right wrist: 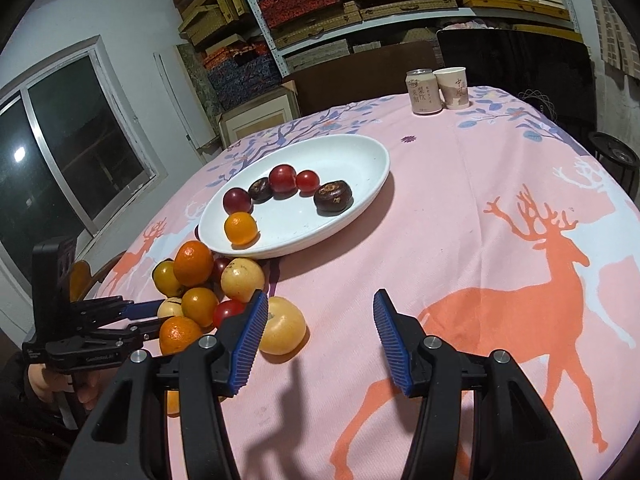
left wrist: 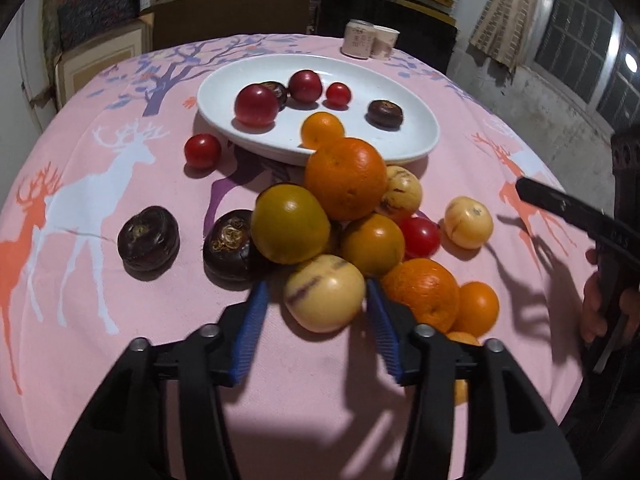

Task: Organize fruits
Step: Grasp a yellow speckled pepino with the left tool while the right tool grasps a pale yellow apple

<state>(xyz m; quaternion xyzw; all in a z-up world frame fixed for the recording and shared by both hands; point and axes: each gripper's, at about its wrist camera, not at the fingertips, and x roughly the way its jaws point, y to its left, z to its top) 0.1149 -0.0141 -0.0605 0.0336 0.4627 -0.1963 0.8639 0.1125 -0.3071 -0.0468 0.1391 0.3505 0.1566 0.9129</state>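
Note:
My left gripper (left wrist: 316,284) stands open astride a pale yellow fruit with purple stripes (left wrist: 324,294) at the near edge of the fruit heap. Its right pad is against the fruit and its left pad is a little off it. In the right wrist view, the left gripper (right wrist: 161,314) reaches into the heap from the left. The heap holds a big orange (left wrist: 344,178), a greenish tangerine (left wrist: 290,228), a cherry tomato (left wrist: 420,236) and more. The white oval plate (left wrist: 404,80) carries plums, water chestnuts, a tomato and a small orange (right wrist: 240,228). My right gripper (right wrist: 320,300) is open and empty over the cloth, beside a yellow fruit (right wrist: 280,330).
Two water chestnuts (left wrist: 148,238) (left wrist: 230,246) and a tomato (left wrist: 202,151) lie loose to the left of the heap. A can (right wrist: 424,92) and a paper cup (right wrist: 454,88) stand at the far table edge. Shelves of boxes rise behind. The pink deer cloth (right wrist: 500,240) spreads to the right.

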